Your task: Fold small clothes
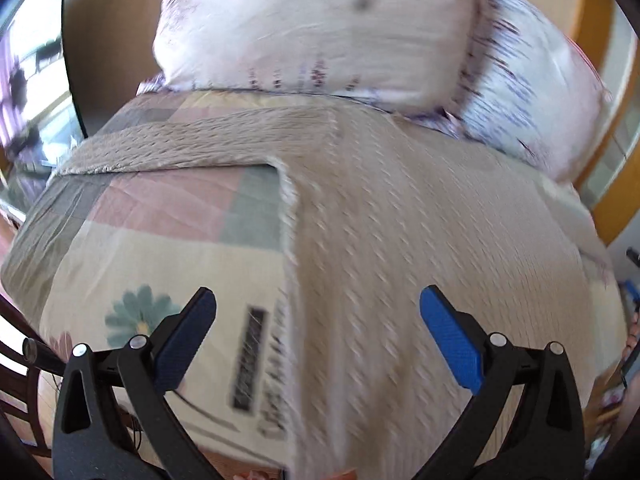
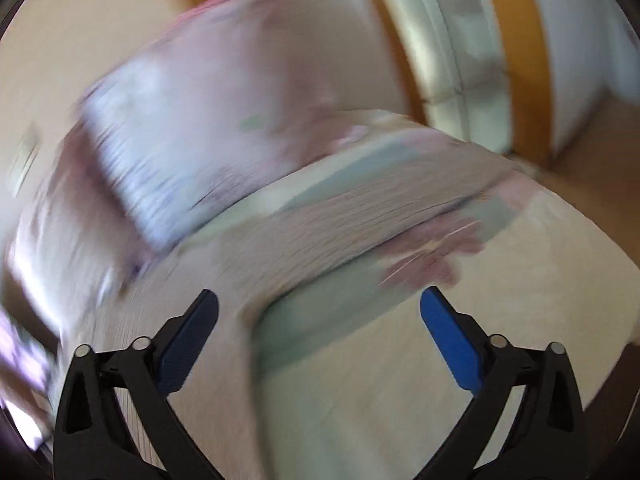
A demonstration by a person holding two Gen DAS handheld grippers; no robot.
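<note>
My left gripper (image 1: pixel 318 300) and right gripper (image 2: pixel 319 302) both spread wide, holding nothing. Beige garment (image 1: pixel 400 240) flat on bedspread (image 1: pixel 160 248), pillow (image 1: pixel 320 32) at 12 o'clock; right view blurred, probably same garment (image 2: pixel 340 216).

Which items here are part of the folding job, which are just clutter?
Job: beige knit garment, spread flat on the bed; left gripper and right gripper, both open, empty.

Lying about: floral pillow; patchwork bedspread; wooden door frame.
</note>
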